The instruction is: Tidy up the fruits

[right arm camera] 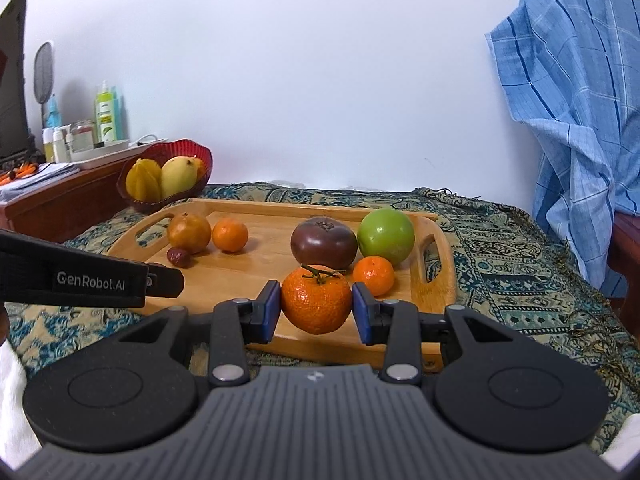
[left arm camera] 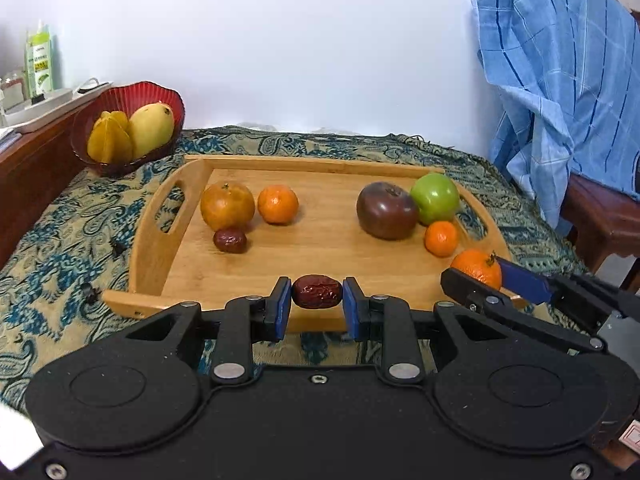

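Observation:
My left gripper [left arm camera: 316, 298] is shut on a dark red date [left arm camera: 317, 291] above the near edge of the wooden tray [left arm camera: 320, 256]. My right gripper [right arm camera: 315, 305] is shut on a stemmed orange [right arm camera: 316, 298], also seen in the left wrist view [left arm camera: 478, 268], at the tray's near right. On the tray lie a brownish round fruit [left arm camera: 227, 205], a small orange [left arm camera: 277, 204], a second date [left arm camera: 229, 240], a dark purple fruit [left arm camera: 386, 210], a green apple [left arm camera: 435, 197] and another small orange [left arm camera: 441, 238].
A red basket [left arm camera: 132, 98] with a star fruit [left arm camera: 109, 142] and a mango [left arm camera: 151, 130] stands at the back left on the patterned cloth [left arm camera: 60, 232]. A wooden shelf with bottles [right arm camera: 106, 114] is on the left. A blue cloth [left arm camera: 560, 80] hangs over a chair on the right.

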Available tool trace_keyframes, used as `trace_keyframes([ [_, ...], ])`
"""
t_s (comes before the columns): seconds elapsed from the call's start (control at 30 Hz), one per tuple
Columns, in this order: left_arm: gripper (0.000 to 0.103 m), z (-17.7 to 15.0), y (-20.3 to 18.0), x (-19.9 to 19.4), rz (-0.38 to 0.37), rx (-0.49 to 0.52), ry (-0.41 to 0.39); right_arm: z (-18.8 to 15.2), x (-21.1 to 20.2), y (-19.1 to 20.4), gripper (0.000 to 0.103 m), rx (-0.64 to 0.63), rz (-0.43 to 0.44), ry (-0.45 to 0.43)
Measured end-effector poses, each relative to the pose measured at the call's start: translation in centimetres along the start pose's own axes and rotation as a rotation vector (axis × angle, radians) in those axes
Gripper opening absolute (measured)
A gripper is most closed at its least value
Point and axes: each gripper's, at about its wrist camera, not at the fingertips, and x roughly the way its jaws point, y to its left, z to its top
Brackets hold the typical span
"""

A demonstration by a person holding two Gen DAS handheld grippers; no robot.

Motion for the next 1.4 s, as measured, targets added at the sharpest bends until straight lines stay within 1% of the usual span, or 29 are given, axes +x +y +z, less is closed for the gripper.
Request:
trace_keyframes([
  [0.23, 0.026, 1.2, 0.6, 1.8, 0.001, 0.004, 0.01, 0.9, 1.5, 0.2, 0.042, 0.036, -0.02, -0.005],
  [0.7, 0.026, 2.7, 1.9, 5.7, 0.017, -0.02, 0.058, 1.6, 5.2, -0.1, 0.042, 0.116, -0.052, 0.044],
  [1.1, 0.026, 3.4, 3.1, 8.4, 0.019, -0.036, 0.071, 1.5, 7.1, 0.0, 0.043, 0.109, -0.079, 0.085],
  [1.4, 0.026, 3.6, 3.5, 9.9, 0.034, -0.022, 0.072, 1.7, 8.3, 0.2, 0.043, 0.104, -0.094, 0.107],
])
